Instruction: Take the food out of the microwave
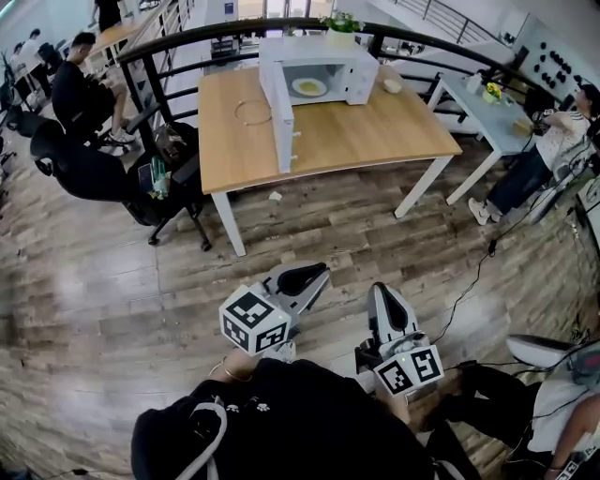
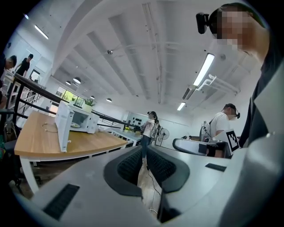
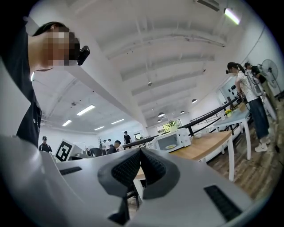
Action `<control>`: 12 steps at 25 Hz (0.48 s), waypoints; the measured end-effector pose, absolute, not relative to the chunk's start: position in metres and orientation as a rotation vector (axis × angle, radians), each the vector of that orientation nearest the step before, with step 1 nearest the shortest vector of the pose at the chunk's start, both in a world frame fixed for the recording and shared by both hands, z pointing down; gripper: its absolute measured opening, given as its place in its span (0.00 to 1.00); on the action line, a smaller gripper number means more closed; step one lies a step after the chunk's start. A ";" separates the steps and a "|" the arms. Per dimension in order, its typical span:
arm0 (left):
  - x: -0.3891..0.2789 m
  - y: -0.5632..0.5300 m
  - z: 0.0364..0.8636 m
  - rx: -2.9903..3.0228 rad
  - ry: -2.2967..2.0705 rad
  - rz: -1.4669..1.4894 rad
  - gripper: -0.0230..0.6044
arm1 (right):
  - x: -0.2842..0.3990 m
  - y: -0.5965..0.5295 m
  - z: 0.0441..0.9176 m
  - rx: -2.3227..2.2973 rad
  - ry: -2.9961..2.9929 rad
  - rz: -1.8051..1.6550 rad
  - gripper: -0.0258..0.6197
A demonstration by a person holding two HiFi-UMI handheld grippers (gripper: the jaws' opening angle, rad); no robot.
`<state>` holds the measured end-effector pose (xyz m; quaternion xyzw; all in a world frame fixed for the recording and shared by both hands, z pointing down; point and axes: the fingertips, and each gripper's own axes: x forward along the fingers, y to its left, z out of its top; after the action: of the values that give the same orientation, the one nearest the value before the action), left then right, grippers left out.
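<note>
A white microwave (image 1: pixel 319 70) stands at the back of a wooden table (image 1: pixel 375 131) with its door (image 1: pixel 281 117) swung wide open. Inside lies a plate of yellow food (image 1: pixel 309 87). Both grippers are held low over the floor, far in front of the table. My left gripper (image 1: pixel 322 271) is shut with nothing in it, and so is my right gripper (image 1: pixel 379 289). The left gripper view shows the microwave (image 2: pixel 82 119) and its door (image 2: pixel 63 126) at far left, beyond the shut left gripper (image 2: pixel 143 155). The right gripper view has the microwave (image 3: pixel 171 141) behind the shut right gripper (image 3: pixel 141 153).
A thin ring (image 1: pixel 251 112) and a small pale object (image 1: pixel 392 85) lie on the table; a plant (image 1: pixel 342 21) sits on the microwave. Black office chairs (image 1: pixel 94 173) and seated people are at left. A white table (image 1: pixel 483 117), a person (image 1: pixel 548 150) and floor cables (image 1: pixel 469 281) are at right.
</note>
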<state>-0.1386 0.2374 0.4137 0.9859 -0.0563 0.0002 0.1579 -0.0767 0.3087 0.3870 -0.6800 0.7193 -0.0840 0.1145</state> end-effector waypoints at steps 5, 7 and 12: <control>-0.129 0.198 0.417 2.809 -0.201 -0.004 0.09 | -0.065 0.268 0.390 -1.975 2.142 -0.271 0.04; -0.128 0.183 0.424 2.794 -0.230 0.011 0.09 | -0.060 0.251 0.396 -1.965 2.154 -0.294 0.04; -0.128 0.145 0.434 2.770 -0.285 0.043 0.09 | -0.048 0.206 0.401 -1.938 2.167 -0.332 0.04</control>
<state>-0.1284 0.1447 0.4340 0.9788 -0.1006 0.0150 0.1776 -0.0483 0.2059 0.4010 -0.6585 0.7363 -0.1128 0.1075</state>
